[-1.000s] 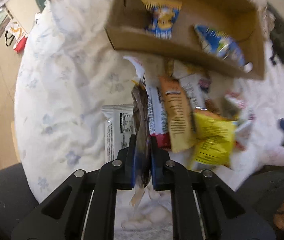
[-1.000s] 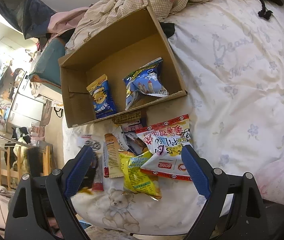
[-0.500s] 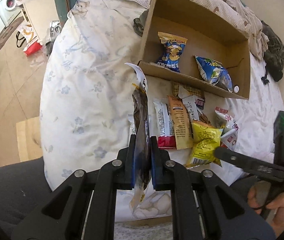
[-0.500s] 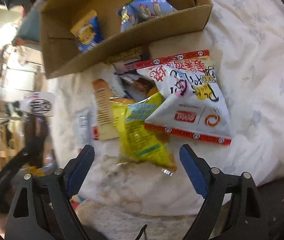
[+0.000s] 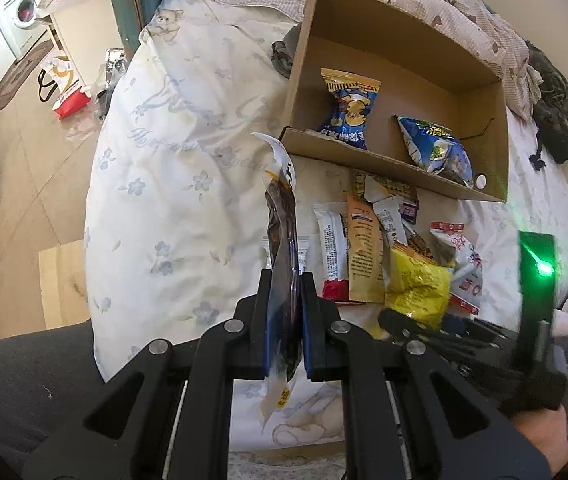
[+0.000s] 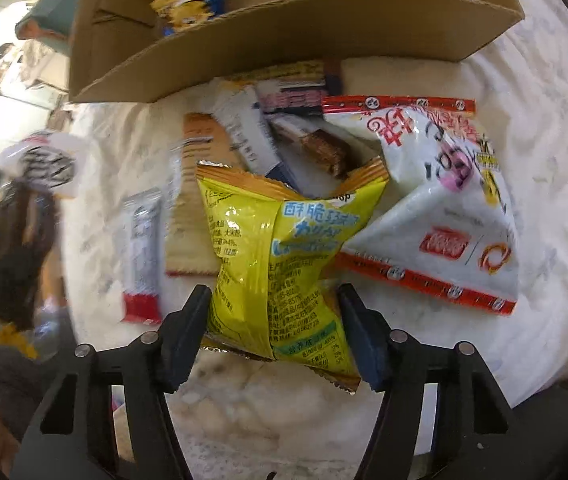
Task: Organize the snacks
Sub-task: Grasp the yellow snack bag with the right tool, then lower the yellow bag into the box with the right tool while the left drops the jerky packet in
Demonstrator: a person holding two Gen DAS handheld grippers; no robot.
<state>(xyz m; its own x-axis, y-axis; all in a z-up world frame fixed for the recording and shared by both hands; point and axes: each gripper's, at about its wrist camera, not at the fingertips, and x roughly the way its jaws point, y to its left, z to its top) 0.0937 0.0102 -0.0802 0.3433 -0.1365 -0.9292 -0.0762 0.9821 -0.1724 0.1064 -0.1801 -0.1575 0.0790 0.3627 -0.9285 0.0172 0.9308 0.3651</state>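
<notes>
1. Left wrist view: left tool [image 5: 287, 312] clamped on a dark brown snack packet [image 5: 282, 236], packet held edge-on and upright above the near edge of the bed [image 5: 172, 184].
2. Cardboard box [image 5: 499, 128] lying on the bed past the snack pile; blue-and-yellow bag [image 5: 349, 108] and blue chip bag [image 5: 435, 150] inside it, apart from each other.
3. Loose snacks between box and tool: white-and-red bar [image 5: 333, 256], orange packet [image 5: 363, 256], yellow bag [image 5: 417, 288], white bag with red trim [image 5: 465, 264], overlapping.
4. Right tool seen low right with a green light; its fingers at the yellow bag, state unclear from this view.
5. Right wrist view: right tool [image 6: 274, 326] spread apart, fingers [image 6: 182, 344] straddling the lower part of the yellow bag [image 6: 280, 256]; contact with the bag cannot be told.
6. White bag with red trim [image 6: 439, 208] just right of the yellow bag, overlapping it; white-and-red bar [image 6: 140, 264] to the left; box [image 6: 295, 32] above the pile.
7. Left tool with brown packet [image 6: 24, 220] blurred at far left.
</notes>
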